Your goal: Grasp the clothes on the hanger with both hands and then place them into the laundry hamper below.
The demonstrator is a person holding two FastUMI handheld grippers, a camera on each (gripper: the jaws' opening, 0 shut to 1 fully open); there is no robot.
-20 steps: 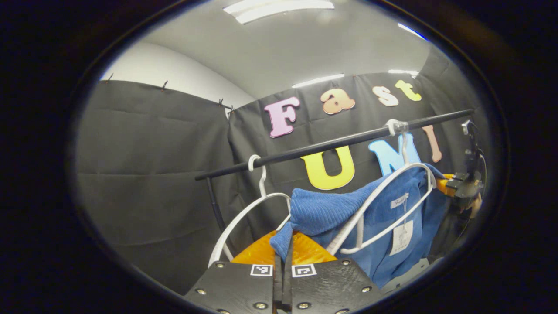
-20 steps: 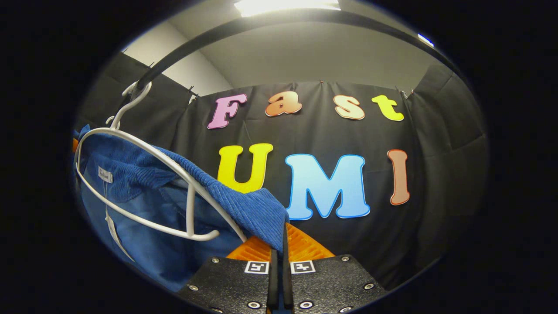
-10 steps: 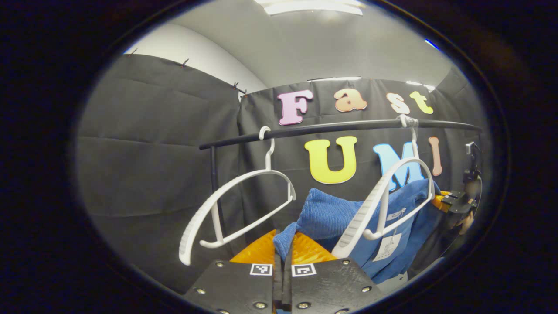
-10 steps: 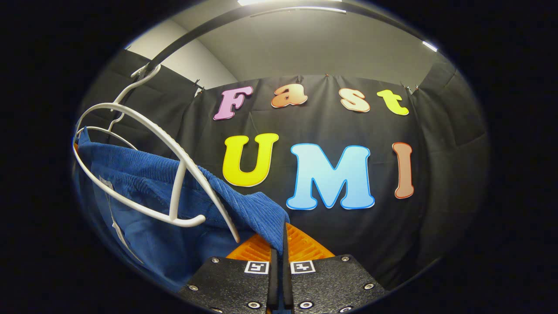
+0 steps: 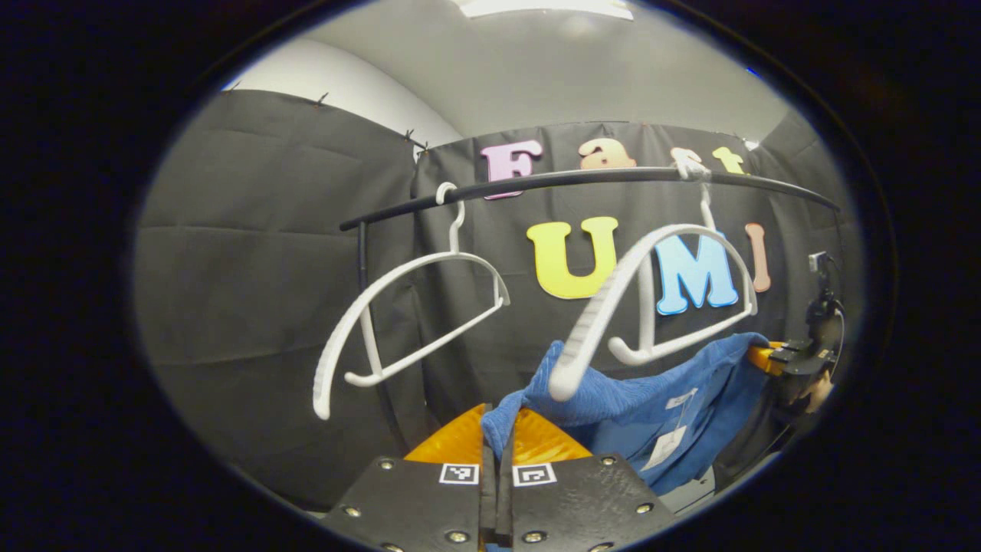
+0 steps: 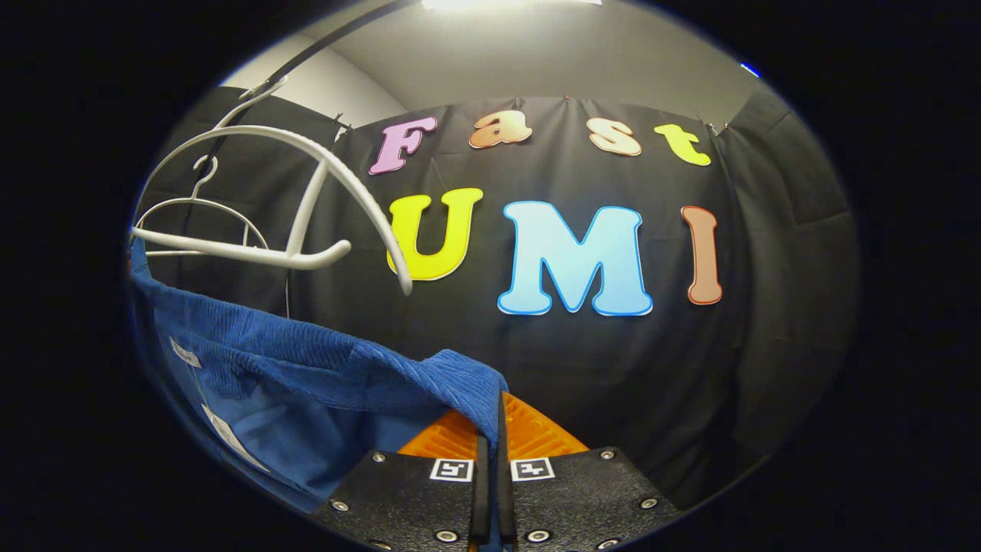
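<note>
Both the left gripper [image 5: 498,441] and right gripper [image 6: 498,429] pinch the blue garment [image 5: 651,399] below two white hangers [image 5: 651,307] on the rail [image 5: 582,180].

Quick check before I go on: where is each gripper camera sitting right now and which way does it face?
Left gripper view: rides on the left gripper, facing the rail and two white hangers; its own orange fingers pinch the blue garment; the right gripper and a hand show far right.
Right gripper view: rides on the right gripper, facing the booth wall; its own fingers pinch the garment's other end.
Shared: the garment, now below the emptied hanger, and the rail.
</note>
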